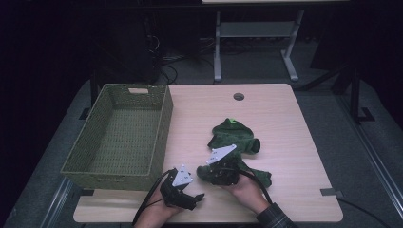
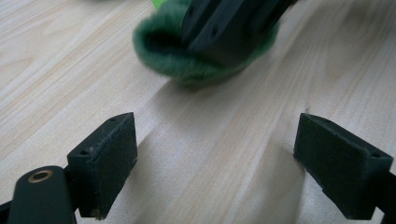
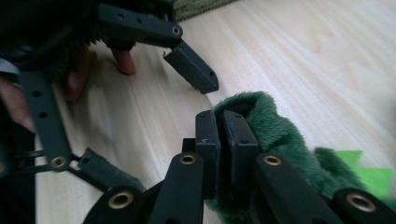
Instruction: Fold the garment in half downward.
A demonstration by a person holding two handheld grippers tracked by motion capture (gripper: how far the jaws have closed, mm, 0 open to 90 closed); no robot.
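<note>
The high view is being kept dim, its surroundings being lost in darkness while the table (image 1: 285, 123) is being lit softly from above. In both gripper views, brighter light is being cast, and near parts are being blurred.

1. A dark green plush cloth (image 1: 236, 142) with a bright green tag lies crumpled on the desk (image 1: 294, 123), right of centre.
2. Its near end is pinched up, folded over.
</note>
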